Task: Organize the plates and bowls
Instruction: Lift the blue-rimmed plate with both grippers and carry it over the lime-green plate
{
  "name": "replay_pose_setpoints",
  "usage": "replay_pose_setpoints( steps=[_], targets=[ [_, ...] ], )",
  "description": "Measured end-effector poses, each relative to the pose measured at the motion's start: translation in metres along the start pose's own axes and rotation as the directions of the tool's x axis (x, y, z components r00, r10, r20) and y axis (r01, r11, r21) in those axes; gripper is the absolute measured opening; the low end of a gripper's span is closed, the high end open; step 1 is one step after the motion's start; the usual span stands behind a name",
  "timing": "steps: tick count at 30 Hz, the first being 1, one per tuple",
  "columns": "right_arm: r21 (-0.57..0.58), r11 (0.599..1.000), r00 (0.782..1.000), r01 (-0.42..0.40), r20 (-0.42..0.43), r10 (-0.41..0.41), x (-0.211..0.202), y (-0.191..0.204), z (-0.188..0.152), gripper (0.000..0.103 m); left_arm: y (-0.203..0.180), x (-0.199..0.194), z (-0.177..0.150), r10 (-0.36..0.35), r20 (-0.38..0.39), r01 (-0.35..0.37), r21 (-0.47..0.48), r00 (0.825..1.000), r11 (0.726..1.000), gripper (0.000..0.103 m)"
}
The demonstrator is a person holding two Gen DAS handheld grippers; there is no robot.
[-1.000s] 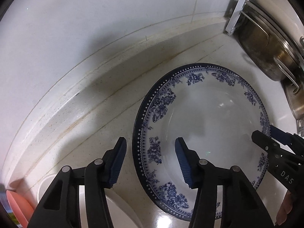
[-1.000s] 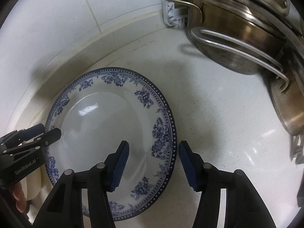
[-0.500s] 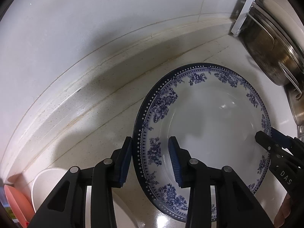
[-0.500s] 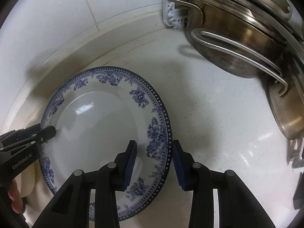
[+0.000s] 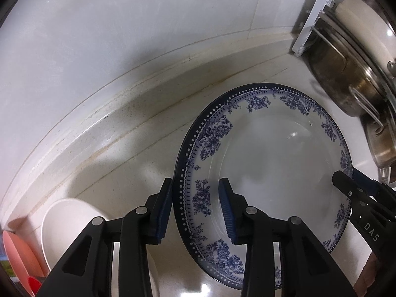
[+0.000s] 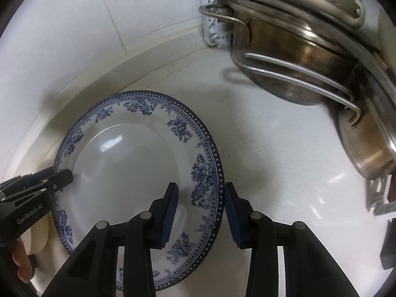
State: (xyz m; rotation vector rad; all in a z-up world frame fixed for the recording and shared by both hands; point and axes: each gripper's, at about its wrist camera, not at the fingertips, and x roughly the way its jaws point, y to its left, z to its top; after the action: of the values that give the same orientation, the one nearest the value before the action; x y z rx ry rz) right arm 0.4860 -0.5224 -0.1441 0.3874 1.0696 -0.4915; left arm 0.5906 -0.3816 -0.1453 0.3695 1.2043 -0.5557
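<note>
Gripped the blue-patterned plate by opposite rims, left tool and right tool clamped on it.

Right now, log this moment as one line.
plate: blue-white, on counter | left gripper: clamps its left rim | right gripper: clamps its right rim | pots: beside

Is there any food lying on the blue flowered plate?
No. The blue flowered plate is bare and glossy, showing only light reflections on its white middle.
</note>
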Motion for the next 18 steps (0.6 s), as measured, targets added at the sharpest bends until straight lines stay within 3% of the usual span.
replay_pose_setpoints(
  steps=[18],
  targets=[
    [-0.048,0.999,0.997,0.002,0.080,0.002,-0.071,0.016,-0.025,0.039,0.022,-0.075,-0.047,-0.008,0.076,0.016,-0.104,0.997,0.994,0.037]
  ],
)
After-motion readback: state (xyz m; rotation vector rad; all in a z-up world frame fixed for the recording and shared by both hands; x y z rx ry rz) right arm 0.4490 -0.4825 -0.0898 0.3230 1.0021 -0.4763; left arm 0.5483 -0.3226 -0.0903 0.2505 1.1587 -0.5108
